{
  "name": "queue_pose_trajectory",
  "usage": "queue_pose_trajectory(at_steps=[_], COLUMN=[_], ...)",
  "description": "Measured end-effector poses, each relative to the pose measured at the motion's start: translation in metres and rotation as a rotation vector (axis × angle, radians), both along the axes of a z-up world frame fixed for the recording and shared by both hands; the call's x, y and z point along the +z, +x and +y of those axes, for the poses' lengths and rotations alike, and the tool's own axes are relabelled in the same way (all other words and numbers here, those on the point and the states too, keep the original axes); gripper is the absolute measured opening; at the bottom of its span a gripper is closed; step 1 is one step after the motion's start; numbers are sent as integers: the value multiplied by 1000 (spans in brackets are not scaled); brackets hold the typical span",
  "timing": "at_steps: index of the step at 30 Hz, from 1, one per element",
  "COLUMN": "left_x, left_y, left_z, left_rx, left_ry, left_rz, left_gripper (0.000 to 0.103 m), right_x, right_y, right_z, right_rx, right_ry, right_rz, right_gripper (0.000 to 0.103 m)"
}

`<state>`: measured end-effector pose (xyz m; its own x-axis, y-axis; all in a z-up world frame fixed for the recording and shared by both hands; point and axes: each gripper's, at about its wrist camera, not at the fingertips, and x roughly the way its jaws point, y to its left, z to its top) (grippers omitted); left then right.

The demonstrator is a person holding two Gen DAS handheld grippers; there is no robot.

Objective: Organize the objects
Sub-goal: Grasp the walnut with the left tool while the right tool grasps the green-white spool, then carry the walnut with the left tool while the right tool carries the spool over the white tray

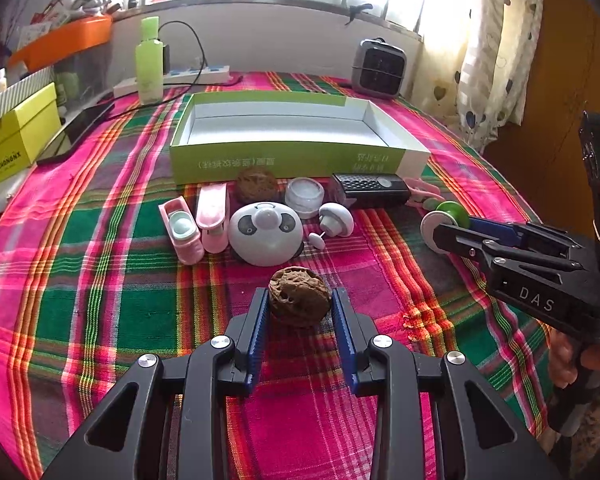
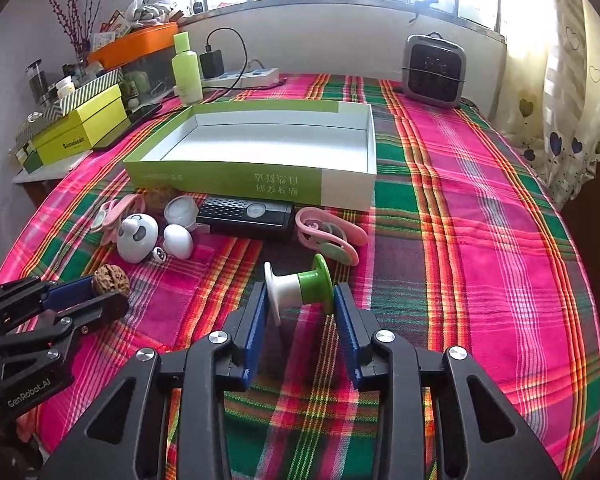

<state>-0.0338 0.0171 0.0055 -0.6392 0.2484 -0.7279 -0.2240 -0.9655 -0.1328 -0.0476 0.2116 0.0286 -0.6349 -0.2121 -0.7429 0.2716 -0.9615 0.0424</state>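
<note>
Left wrist view: left gripper [image 1: 300, 300] is pinching a walnut [image 1: 299, 295] between its blue pads, one pad pressing on each side. The open box [image 1: 296, 156] is lying straight ahead, past the row of small items, so this hand is looking well lined up for the drop. Right gripper [image 1: 444, 236] is showing at the right edge, closing around a spool [image 1: 446, 216].

Right wrist view: right gripper [image 2: 300, 300] is holding the white and green spool [image 2: 298, 286] end to end, long axis running crosswise between the fingers, which are pressing on both flanges; spool sitting slightly tilted. The box [image 2: 260, 182] is lying ahead and slightly left. Left gripper [image 2: 100, 292] with its walnut [image 2: 110, 279] is sitting at lower left.
</note>
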Motion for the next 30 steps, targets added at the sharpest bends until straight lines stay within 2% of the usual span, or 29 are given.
queue_pose_trajectory(at_steps=[5, 21, 30], left_x=[1, 18, 30], left_y=[-2, -13, -28], left_z=[1, 0, 0], left_rx=[-5, -17, -16], left_ry=[6, 33, 22], left_rz=[6, 28, 51], left_gripper=[30, 30, 30], right_x=[1, 16, 27], right_y=[0, -2, -15], right_z=[0, -11, -15], right_rx=[13, 48, 49], right_ry=[-41, -81, -96], right_rz=[-21, 13, 36], right_gripper=[35, 34, 34])
